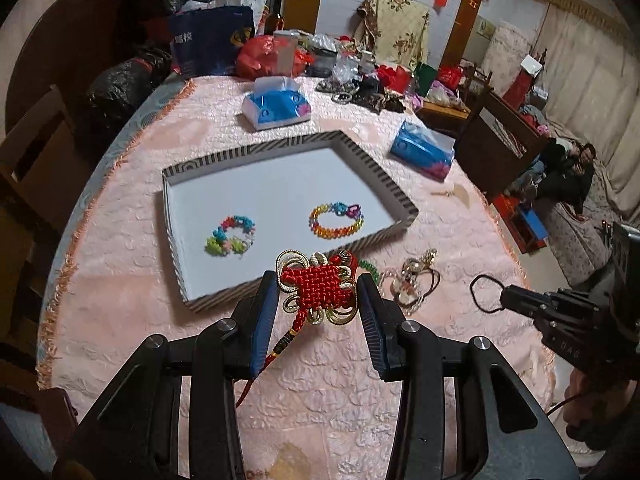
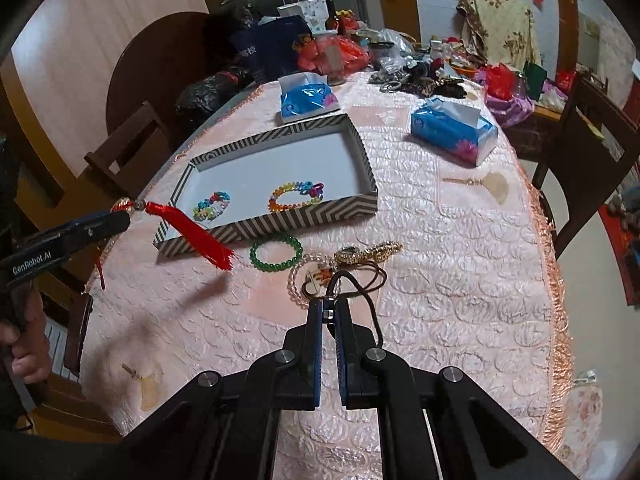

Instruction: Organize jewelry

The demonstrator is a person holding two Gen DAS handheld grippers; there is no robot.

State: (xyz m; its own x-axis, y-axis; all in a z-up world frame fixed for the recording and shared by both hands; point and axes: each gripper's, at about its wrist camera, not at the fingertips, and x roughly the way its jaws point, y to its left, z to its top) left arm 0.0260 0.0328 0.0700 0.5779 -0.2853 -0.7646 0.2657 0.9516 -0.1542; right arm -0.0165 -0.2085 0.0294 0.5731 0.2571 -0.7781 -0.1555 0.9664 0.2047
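My left gripper is shut on a red Chinese knot ornament and holds it above the table, near the front edge of the striped tray. Its red tassel hangs below the left gripper in the right wrist view. My right gripper is shut on a black cord, also seen looping from it in the left wrist view. Two colourful bracelets lie in the tray. A green bead bracelet, a clear bead bracelet and a gold chain lie on the tablecloth.
Two blue tissue packs lie beyond the tray. Bags and clutter fill the far side of the table. A small fan charm lies at the right. Wooden chairs stand around the round table.
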